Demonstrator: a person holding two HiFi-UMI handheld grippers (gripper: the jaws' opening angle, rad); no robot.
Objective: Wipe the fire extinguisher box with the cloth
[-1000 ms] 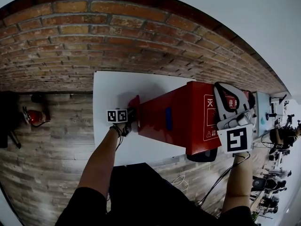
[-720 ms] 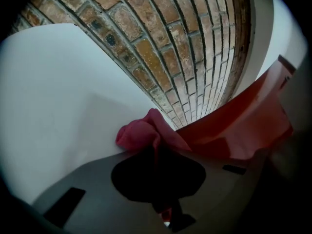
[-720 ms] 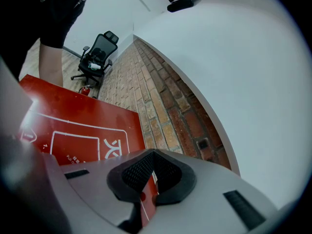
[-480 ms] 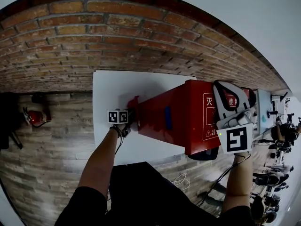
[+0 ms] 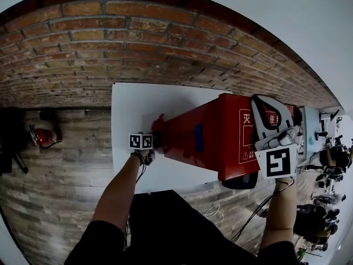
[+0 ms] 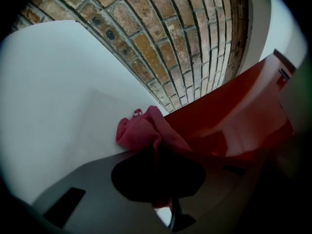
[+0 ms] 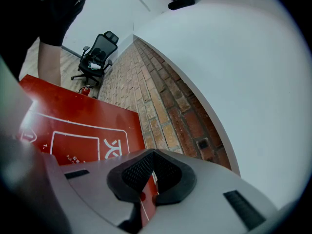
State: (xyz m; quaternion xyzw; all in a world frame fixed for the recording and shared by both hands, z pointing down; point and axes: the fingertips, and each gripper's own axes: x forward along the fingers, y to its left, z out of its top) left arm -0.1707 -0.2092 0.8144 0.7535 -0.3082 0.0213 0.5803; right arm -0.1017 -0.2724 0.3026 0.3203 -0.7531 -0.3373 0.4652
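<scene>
So there's this person standing at a white table (image 5: 132, 104) that's sitting right up against a brick wall (image 5: 138, 43), and the red fire extinguisher box (image 5: 215, 131) is lying flat on it, toward the right side and hanging a bit past the table's near right corner. The face with the white characters and the white outline is pointing to the right.

The left gripper (image 5: 153, 139) is working at the box's left end. Its jaws are pinching a pink cloth (image 6: 141, 130), all bunched up, and the wad is sitting just where the table top and the red side of the box meet. From the left gripper's own view the cloth looks like it's touching the box, but it's a tight call.

The right gripper (image 5: 263, 105) is resting over at the printed end. Its dark ribbed pads are closing on a thin red edge of the box, so it's clamping the box there.

Other stuff lying around: a small red extinguisher (image 5: 41, 137) is standing on the wooden floor (image 5: 55, 192) off to the left by the wall, and a black office chair (image 7: 97, 55) is parked further along the bricks.
</scene>
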